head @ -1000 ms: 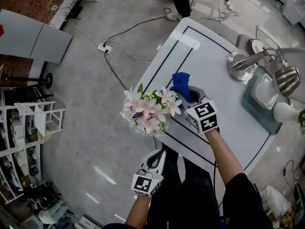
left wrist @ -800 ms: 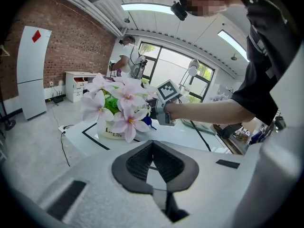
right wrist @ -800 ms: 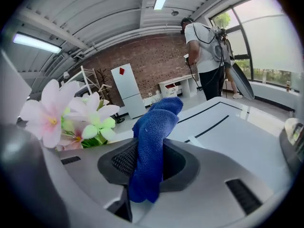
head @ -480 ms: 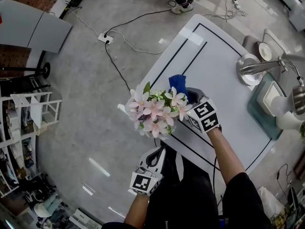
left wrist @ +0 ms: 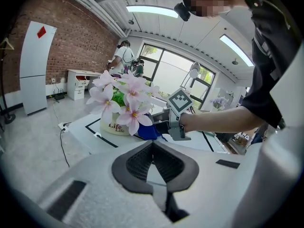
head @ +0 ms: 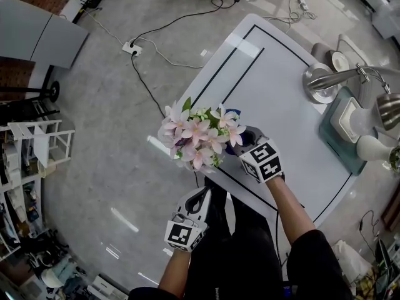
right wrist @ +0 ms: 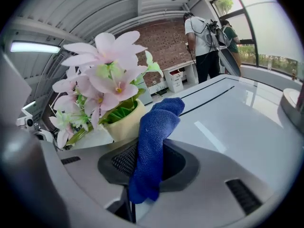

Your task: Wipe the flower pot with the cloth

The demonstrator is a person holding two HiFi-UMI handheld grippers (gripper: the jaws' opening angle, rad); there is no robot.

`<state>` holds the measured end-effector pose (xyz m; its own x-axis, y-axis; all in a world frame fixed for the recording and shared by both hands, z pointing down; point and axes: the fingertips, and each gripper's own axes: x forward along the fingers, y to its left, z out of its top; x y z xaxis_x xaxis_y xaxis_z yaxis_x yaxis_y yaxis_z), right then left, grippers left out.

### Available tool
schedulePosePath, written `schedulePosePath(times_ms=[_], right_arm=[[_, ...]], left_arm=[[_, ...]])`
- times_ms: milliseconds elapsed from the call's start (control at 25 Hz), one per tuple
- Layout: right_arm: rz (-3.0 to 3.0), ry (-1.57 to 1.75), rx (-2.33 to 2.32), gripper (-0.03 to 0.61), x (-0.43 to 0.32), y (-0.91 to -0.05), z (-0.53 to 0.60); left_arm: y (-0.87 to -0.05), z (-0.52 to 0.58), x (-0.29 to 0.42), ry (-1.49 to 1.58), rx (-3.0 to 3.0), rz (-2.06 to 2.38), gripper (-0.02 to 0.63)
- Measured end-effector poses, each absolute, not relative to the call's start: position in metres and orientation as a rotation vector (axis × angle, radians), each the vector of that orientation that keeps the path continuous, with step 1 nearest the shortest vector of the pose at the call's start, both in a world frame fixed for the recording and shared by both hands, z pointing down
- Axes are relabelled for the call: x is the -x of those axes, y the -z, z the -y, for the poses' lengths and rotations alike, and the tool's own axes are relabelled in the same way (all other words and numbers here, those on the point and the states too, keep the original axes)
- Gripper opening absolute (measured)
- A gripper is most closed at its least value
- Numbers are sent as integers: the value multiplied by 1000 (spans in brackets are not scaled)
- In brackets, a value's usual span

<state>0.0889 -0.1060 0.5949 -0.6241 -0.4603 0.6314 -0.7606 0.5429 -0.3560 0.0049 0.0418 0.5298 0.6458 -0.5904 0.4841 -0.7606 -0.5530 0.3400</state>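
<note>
The flower pot [head: 199, 144] stands at the worktop's [head: 275, 99] edge, just left of the right tongs [head: 245, 136]. The cloth [right wrist: 152, 146] sits between those tongs, beside the pot. The left tongs [head: 199, 200] hang off the worktop, well apart.

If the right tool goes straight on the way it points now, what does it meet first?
Most likely the pot, close ahead and a little left; the cloth clamped in the right tool would press on it first. Exact depth is unclear.
</note>
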Motion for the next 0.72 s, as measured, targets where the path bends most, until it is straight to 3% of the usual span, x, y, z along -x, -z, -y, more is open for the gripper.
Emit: schedulePosePath(times_ms=[720], right_arm=[[2226, -917, -867, 106, -27, -602, 10]], left_arm=[[-535, -60, 38, -335, -2302, 1100, 6]])
